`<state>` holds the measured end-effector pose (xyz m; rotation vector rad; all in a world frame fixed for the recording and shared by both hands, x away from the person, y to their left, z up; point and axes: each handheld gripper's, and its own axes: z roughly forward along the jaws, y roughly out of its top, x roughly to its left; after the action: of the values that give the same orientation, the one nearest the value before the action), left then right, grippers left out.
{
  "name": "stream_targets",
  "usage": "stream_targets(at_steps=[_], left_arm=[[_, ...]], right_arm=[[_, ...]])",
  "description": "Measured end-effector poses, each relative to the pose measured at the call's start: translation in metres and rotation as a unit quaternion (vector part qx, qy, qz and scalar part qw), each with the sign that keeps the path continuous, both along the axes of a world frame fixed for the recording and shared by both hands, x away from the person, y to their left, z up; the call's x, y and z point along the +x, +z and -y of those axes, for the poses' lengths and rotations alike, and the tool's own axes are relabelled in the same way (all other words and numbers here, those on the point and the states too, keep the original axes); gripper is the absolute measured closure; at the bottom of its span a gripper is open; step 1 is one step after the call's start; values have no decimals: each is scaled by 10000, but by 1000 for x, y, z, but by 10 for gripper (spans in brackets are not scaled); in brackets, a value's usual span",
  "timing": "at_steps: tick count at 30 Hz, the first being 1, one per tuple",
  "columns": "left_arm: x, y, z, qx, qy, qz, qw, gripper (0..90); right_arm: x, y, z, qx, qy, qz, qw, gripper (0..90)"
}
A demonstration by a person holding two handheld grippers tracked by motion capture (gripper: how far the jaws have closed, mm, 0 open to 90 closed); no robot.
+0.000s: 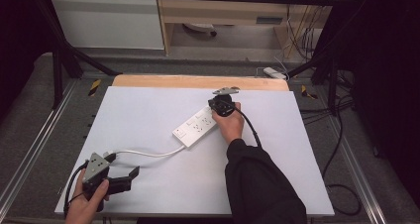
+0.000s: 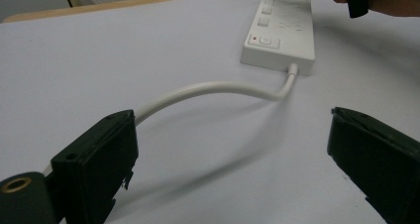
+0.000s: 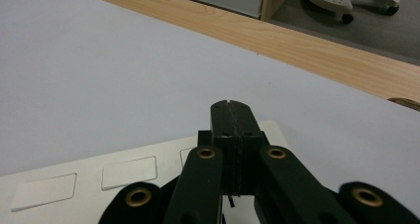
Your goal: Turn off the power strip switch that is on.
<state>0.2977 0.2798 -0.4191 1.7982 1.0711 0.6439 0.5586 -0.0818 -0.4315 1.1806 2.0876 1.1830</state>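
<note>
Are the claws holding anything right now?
No. The right claw is shut empty above the power strip; the left claw is open, its cord lying untouched.

The white power strip (image 1: pixel 196 127) lies flat on the counter (image 1: pixel 148 110), a little right of the middle, and it is set diagonally. It has several sockets and flat switches on top, and a small red mark beside one switch. Its white cable (image 1: pixel 146 153) leaves the near end and curves toward the left front corner.

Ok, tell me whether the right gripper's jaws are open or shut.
Shut. In the right gripper view the right gripper has its two black jaws pressed together with nothing between them, above the white power strip.
</note>
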Motion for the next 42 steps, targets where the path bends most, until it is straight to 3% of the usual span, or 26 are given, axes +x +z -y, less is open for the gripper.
stream_targets(at_steps=[42], left_arm=[[1, -1, 1, 24, -35, -33, 10000, 53]], right_arm=[[5, -10, -1, -1, -49, -103, 9999, 900]])
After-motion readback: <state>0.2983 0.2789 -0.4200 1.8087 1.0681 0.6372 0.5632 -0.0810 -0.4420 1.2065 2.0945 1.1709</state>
